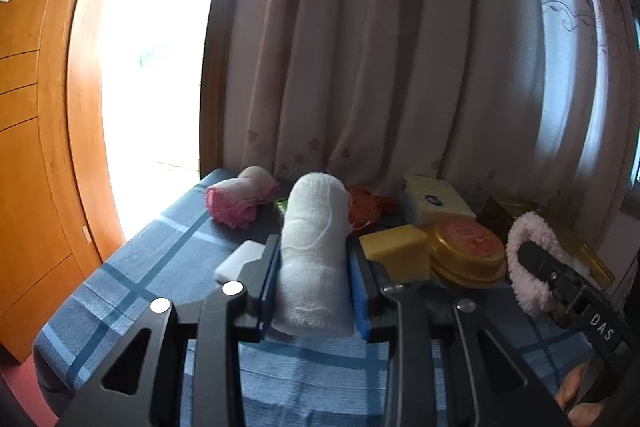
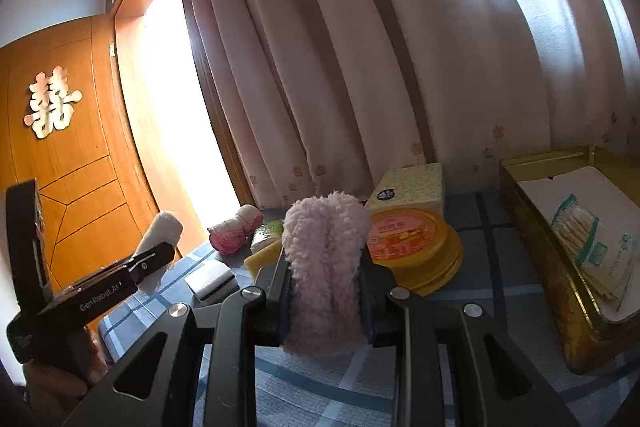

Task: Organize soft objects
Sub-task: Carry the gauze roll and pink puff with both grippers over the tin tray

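Note:
My left gripper [image 1: 313,247] is shut on a rolled white gauze cloth [image 1: 312,227] and holds it above the blue checked table [image 1: 120,291]. It also shows at the left of the right wrist view [image 2: 154,259] with the white roll [image 2: 162,231]. My right gripper [image 2: 325,263] is shut on a fluffy pink cloth [image 2: 324,259], which also shows in the left wrist view [image 1: 528,259]. A rolled pink cloth [image 1: 236,201] lies at the far left of the table, and an orange-red cloth [image 1: 366,207] lies behind the white roll.
On the table are a white block [image 1: 240,259], a yellow block [image 1: 396,247], a round gold tin [image 1: 466,251] and a pale yellow box [image 1: 432,201]. A gold tray [image 2: 560,291] with a packet stands at the right. Curtains hang behind; a wooden door stands left.

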The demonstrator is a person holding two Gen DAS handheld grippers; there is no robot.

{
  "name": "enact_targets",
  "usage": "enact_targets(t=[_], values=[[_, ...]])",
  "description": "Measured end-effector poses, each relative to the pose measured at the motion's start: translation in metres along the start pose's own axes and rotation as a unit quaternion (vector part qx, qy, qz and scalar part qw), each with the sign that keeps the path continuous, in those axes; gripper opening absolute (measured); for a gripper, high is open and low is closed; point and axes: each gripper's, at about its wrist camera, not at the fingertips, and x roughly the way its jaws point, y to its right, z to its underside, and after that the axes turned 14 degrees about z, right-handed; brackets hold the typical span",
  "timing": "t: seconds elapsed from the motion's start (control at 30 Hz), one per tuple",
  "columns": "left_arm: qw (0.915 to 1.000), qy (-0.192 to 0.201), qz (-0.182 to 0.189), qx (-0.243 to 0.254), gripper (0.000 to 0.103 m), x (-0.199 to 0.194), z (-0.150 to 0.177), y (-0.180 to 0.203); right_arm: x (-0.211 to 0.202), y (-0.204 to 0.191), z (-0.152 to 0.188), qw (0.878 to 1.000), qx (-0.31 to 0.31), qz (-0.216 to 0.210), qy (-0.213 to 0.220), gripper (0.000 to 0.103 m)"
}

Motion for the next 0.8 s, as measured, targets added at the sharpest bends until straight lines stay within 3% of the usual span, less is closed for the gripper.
enact_targets(t=[0.2, 0.53, 0.8], values=[[0.9996, -0.005, 0.022, 0.017, 0.030, 0.007, 0.000, 0.028, -0.009, 0.019, -0.004, 1.000, 0.001, 0.026, 0.003, 0.029], [0.9953, -0.010, 0.078, 0.055, 0.030, 0.031, -0.004, 0.083, -0.021, 0.093, -0.018, 0.994, 0.056, 0.095, 0.006, 0.029], [0.9878, -0.012, 0.133, 0.080, 0.030, 0.051, -0.010, 0.134, -0.046, 0.149, -0.044, 0.985, 0.058, 0.158, 0.033, 0.029]])
